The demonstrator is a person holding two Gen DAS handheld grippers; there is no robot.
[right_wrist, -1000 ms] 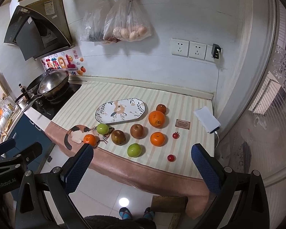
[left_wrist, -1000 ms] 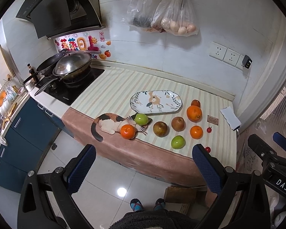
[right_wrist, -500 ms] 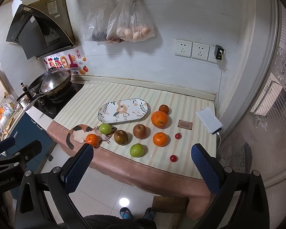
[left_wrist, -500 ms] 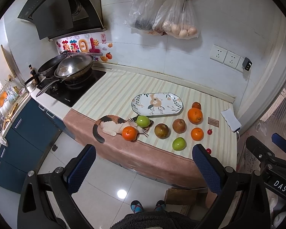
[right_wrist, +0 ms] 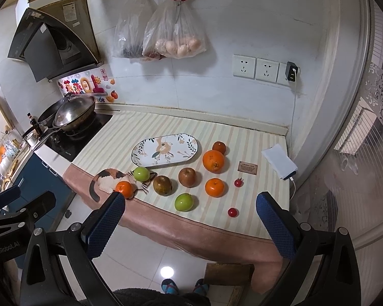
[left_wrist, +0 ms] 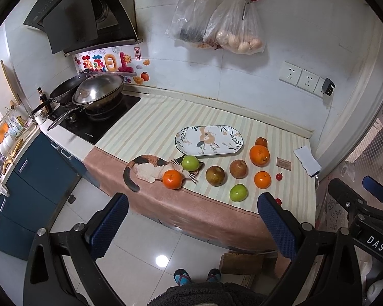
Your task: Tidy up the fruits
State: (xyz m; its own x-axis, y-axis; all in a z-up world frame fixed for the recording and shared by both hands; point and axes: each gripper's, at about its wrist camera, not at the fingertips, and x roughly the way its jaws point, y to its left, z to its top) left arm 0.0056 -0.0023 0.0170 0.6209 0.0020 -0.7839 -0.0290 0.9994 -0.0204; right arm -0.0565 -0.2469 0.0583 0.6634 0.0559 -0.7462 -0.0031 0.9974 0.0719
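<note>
Oval floral ceramic plate [right_wrist: 164, 150], bare, on striped bench [right_wrist: 250, 142]; loose fruit beside it. Left tool [left_wrist: 192, 225], right tool [right_wrist: 190, 225]: both released, empty.

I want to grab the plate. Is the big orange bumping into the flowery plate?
Apart. The right wrist view shows a strip of striped cloth between the big orange and the plate.

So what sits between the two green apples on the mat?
A brownish round fruit lies between the green apple by the cat print and the green apple near the front edge, clearest in the right wrist view.
</note>
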